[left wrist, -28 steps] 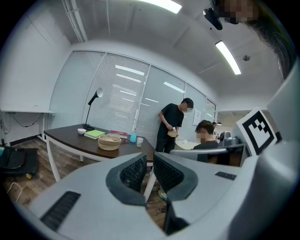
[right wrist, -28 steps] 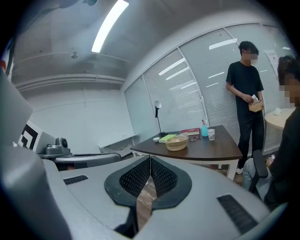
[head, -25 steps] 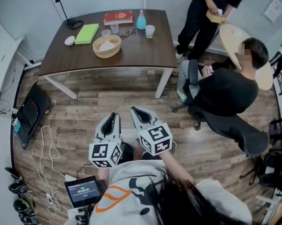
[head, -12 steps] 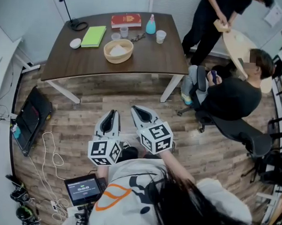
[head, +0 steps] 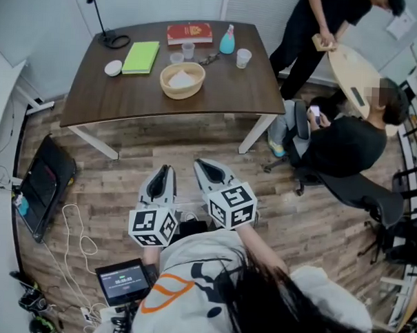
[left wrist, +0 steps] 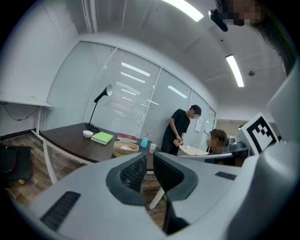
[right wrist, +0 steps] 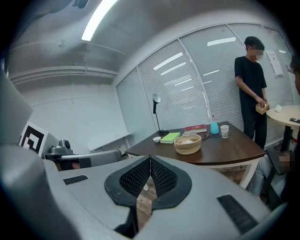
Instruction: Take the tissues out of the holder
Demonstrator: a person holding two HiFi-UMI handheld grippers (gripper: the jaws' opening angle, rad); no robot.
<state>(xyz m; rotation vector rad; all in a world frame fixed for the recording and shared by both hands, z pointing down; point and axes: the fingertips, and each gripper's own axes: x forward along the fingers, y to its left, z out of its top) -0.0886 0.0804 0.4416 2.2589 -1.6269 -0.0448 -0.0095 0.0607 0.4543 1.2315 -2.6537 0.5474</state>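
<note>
The holder is a round woven basket on the dark wooden table, with white tissues lying in it. It also shows as the basket in the left gripper view and as the basket in the right gripper view. My left gripper and right gripper hang side by side over the wooden floor, well short of the table. Both point toward it and hold nothing. The left gripper shows only a thin slit between its pads. The right gripper has its pads touching.
On the table lie a green notebook, red book, blue bottle, cups, a small white bowl and a lamp base. A person sits on a chair at the right; another stands. Cables lie left.
The table and basket have slid right and slightly down in the head view as the view shifted. Both grippers keep the same pose and stay shut.
</note>
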